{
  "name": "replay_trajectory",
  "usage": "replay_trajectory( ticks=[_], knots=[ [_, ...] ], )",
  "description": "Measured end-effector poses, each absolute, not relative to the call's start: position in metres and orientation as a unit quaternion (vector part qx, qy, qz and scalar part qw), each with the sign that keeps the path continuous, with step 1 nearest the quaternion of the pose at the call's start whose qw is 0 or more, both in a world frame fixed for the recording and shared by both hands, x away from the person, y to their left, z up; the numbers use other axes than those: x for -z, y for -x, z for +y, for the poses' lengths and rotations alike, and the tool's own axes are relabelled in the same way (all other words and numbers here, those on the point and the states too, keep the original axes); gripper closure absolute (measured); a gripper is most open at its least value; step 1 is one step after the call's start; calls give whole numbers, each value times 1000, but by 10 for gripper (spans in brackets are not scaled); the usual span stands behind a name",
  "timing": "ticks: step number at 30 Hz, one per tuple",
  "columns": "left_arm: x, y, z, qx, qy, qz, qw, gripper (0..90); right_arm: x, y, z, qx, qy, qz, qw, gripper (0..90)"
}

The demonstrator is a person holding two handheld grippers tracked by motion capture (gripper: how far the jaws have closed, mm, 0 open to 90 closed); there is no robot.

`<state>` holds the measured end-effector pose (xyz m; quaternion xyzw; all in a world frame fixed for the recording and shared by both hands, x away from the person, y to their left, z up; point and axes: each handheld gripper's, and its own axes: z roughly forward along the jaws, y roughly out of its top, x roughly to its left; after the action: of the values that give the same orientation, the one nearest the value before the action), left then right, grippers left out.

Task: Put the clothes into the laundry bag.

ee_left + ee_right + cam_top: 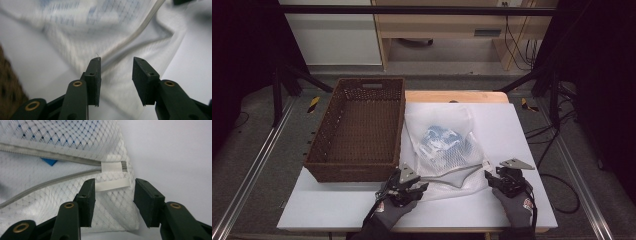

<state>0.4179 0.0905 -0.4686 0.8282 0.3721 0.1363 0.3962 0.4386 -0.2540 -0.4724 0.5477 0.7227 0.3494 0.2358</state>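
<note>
The white mesh laundry bag [444, 150] lies flat on the white table [337, 207], just right of the brown wicker basket [357, 130], its zipped mouth turned toward the person at six o'clock; through the netting a bundle of blue-and-white cloth [439, 140] shows, bunched toward the middle of the bag. The basket itself looks empty, its open top waiting at about ten o'clock from the bag; my guess is that the bag is meant to go in there.

The left gripper [412, 187] sits at the bag's near-left corner, its jaws parted over a fold of mesh with nothing pinched between them; the right gripper [499, 182] is at the near-right corner, at about four o'clock from the bundle, likewise released. In the right gripper view the zipper [62, 153] runs in from nine o'clock and ends at a white tab [113, 166], with a small white loop [112, 185] lying between the open jaws but not squeezed; that end seems a sensible place to take hold, since both corners gripped would let the bag lift evenly without spilling its load.
</note>
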Motion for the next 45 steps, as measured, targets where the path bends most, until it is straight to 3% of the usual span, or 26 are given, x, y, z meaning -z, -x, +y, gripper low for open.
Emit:
replay_trajectory(
  ticks=[8, 14, 19, 30, 37, 41, 45],
  knots=[
    [485, -418, 90, -157, -821, 390, 388, 595, 479, -455, -263, -354, -558, 712, 239, 581],
    [481, -418, 83, -188, -829, 394, 349, 743, 484, -453, -260, -344, -554, 723, 225, 841],
    [481, -421, 89, -181, -830, 393, 352, 860, 481, -440, -258, -344, -548, 732, 214, 887],
    [482, -422, 102, -195, -828, 389, 354, 863, 483, -410, -259, -360, -542, 734, 195, 862],
    [482, -421, 109, -195, -818, 388, 376, 807, 482, -409, -257, -366, -536, 737, 186, 804],
    [476, -415, 115, -191, -807, 382, 407, 739, 477, -408, -260, -381, -533, 729, 196, 711],
    [472, -410, 121, -184, -803, 377, 424, 651, 474, -407, -266, -405, -524, 715, 224, 534]
  ],
)
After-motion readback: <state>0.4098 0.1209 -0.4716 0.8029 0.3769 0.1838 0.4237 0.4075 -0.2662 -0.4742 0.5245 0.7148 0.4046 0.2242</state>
